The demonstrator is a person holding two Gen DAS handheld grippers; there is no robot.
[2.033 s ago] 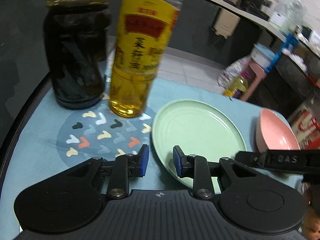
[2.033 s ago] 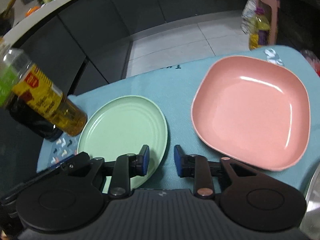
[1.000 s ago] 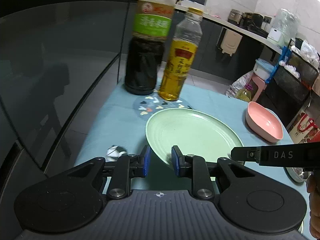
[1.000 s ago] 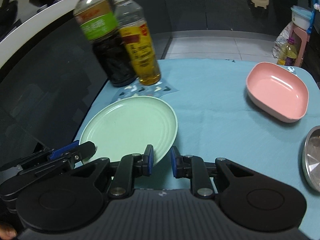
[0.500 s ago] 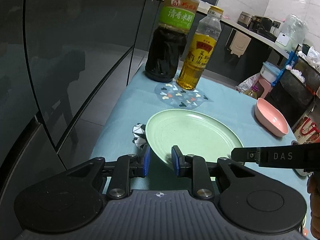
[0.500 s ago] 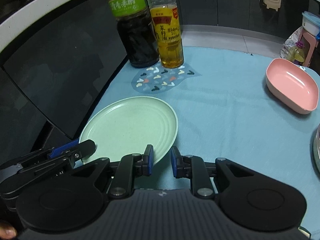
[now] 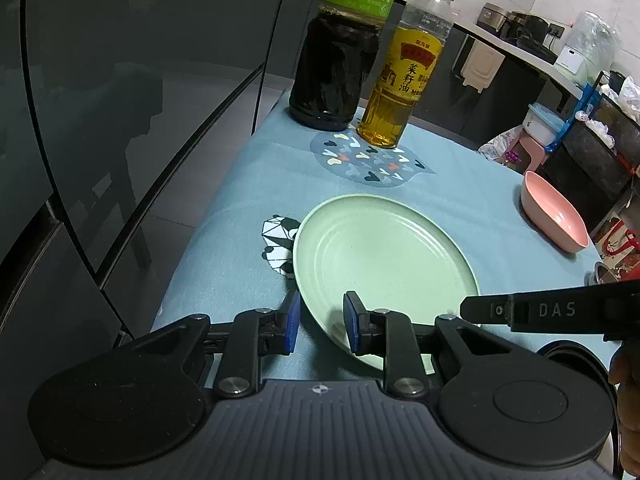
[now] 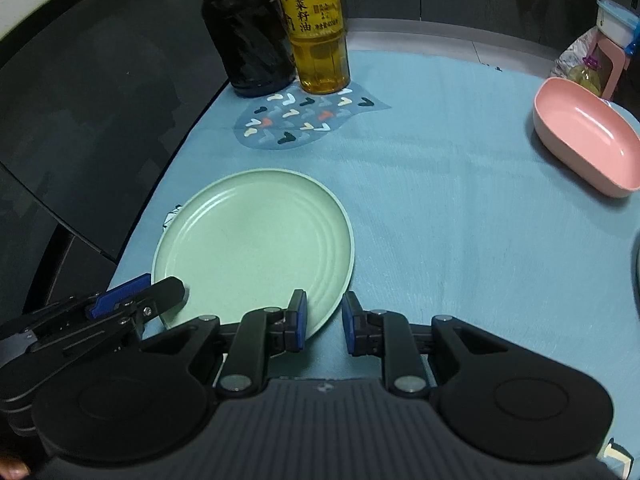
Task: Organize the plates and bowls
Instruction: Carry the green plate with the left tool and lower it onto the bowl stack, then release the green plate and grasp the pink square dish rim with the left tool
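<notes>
Two grippers bracket the near rim of the green plate: left gripper with its pads astride the rim at the near-left edge, right gripper likewise at the near-right edge. Each claw stands narrowly parted with the rim between the pads; whether the pads actually press the rim I cannot tell from either view. Plate sits on the blue tablecloth, near-left, close to the table's left edge. Pink bowl lies well apart at far right; dark bottle and oil bottle stand at the far left. Risks, judged: thin rim holds at two points may slip, so the plate could tilt or drop off the nearby edge; uneven lifting between hands would twist it out; dragging could bunch the cloth.
</notes>
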